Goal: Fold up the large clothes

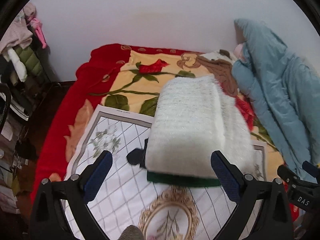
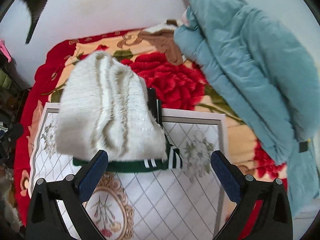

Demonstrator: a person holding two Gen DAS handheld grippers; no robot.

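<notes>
A fuzzy white sweater (image 1: 190, 126) with a dark green hem lies folded into a thick block on a white patterned cloth (image 1: 112, 180) spread on the bed. It also shows in the right wrist view (image 2: 106, 114), with white stripes on the green trim. My left gripper (image 1: 162, 172) is open, its blue pads on either side of the sweater's near end, not gripping it. My right gripper (image 2: 160, 170) is open just in front of the green hem. The right gripper's body shows at the right edge of the left wrist view (image 1: 300, 182).
A red and yellow rose blanket (image 1: 128, 76) covers the bed. A light blue puffer jacket (image 2: 250, 70) is heaped at the right against the white wall. Clothes hang on a rack (image 1: 22, 56) at the left, beyond the bed's edge.
</notes>
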